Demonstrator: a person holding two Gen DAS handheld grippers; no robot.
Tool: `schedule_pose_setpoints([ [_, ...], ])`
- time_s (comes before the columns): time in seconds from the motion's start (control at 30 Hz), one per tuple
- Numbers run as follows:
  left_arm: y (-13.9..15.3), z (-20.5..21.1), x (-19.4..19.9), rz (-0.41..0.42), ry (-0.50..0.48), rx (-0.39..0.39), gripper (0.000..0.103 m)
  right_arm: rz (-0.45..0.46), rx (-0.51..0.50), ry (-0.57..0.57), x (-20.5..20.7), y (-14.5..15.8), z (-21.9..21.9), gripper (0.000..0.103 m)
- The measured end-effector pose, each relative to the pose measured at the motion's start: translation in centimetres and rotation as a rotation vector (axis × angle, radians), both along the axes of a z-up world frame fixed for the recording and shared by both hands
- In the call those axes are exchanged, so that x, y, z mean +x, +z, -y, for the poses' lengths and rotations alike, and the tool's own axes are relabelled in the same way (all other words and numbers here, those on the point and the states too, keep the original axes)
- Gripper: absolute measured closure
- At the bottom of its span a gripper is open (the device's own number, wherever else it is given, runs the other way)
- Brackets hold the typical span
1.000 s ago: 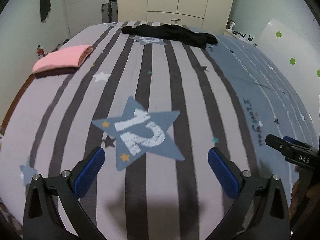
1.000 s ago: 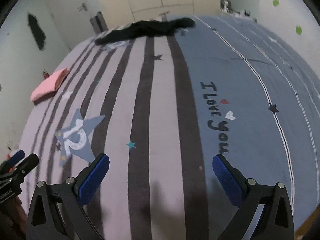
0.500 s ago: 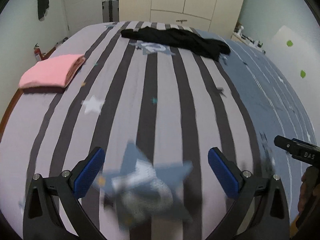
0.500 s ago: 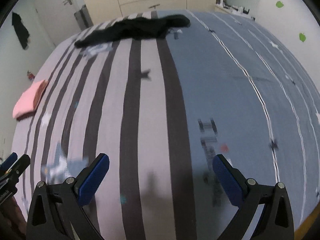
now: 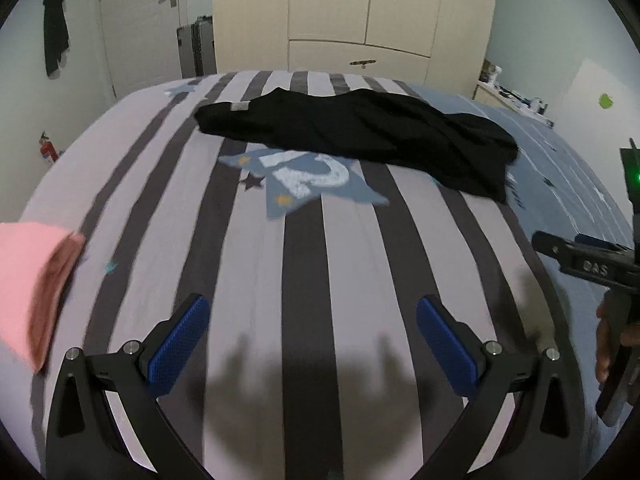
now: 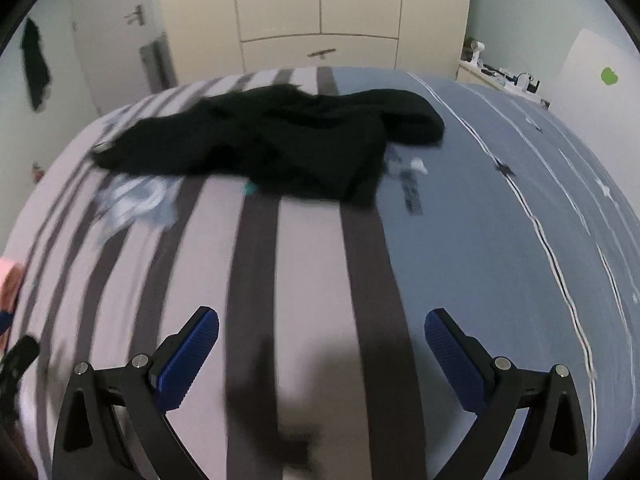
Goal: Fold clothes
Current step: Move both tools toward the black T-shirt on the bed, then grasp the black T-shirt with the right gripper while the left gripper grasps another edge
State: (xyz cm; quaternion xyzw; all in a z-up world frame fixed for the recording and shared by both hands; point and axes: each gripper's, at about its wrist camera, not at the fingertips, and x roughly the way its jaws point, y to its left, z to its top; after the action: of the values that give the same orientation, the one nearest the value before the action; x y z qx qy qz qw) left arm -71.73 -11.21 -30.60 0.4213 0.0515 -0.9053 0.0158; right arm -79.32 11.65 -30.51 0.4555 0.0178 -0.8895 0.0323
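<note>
A black garment [image 5: 360, 136] lies crumpled across the far part of the striped bed; it also shows in the right wrist view [image 6: 280, 144]. A folded pink garment [image 5: 28, 280] lies at the bed's left edge. My left gripper [image 5: 312, 332] is open and empty above the bedspread, well short of the black garment. My right gripper [image 6: 320, 344] is open and empty too, and also short of it. The right gripper's body shows at the right edge of the left wrist view [image 5: 588, 264].
The bedspread [image 5: 304, 248] has grey and dark stripes, a blue star patch [image 5: 308, 180] and a blue right side [image 6: 500, 220]. Cream wardrobes [image 5: 360, 20] stand behind the bed. A door [image 5: 140, 20] and a suitcase [image 5: 196, 48] are at the back left.
Both grippers have moved forward over the bed towards the black garment, which looks much nearer and larger. The pink garment has slid to the left edge. Both stay open.
</note>
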Motion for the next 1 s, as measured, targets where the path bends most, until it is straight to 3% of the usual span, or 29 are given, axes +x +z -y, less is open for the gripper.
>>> schedule_pose_setpoints([
  [0.23, -1.8, 0.3, -8.0, 0.016, 0.003, -0.039, 0.001, -0.003, 0.063, -0.039, -10.3, -2.5, 0.9, 0.001],
  [0.5, -2.9, 2.5, -10.3, 0.023, 0.018, -0.019, 0.002, -0.022, 0.137, 0.008, -16.3, -3.7, 2.5, 0.005],
  [0.63, -3.2, 2.7, -10.9, 0.027, 0.003, -0.029, 0.013, 0.012, 0.046, 0.043, -17.0, -3.4, 2.0, 0.050],
  [0.67, -3.2, 2.8, -11.0, 0.030, 0.004, -0.027, 0.016, 0.020, 0.032, 0.052, -16.9, -3.2, 1.9, 0.055],
  [0.73, -3.0, 3.0, -10.8, 0.024, 0.006, -0.001, 0.020, 0.022, 0.002, 0.061, -16.1, -2.6, 1.5, 0.077],
  [0.8, -2.6, 3.1, -10.3, 0.016, 0.007, 0.019, 0.020, 0.012, -0.052, 0.079, -14.6, -1.6, 0.8, 0.092],
  [1.0, -1.4, 4.0, -7.6, -0.003, 0.023, 0.063, 0.020, -0.025, -0.127, 0.236, -4.1, 1.5, -0.5, 0.095],
])
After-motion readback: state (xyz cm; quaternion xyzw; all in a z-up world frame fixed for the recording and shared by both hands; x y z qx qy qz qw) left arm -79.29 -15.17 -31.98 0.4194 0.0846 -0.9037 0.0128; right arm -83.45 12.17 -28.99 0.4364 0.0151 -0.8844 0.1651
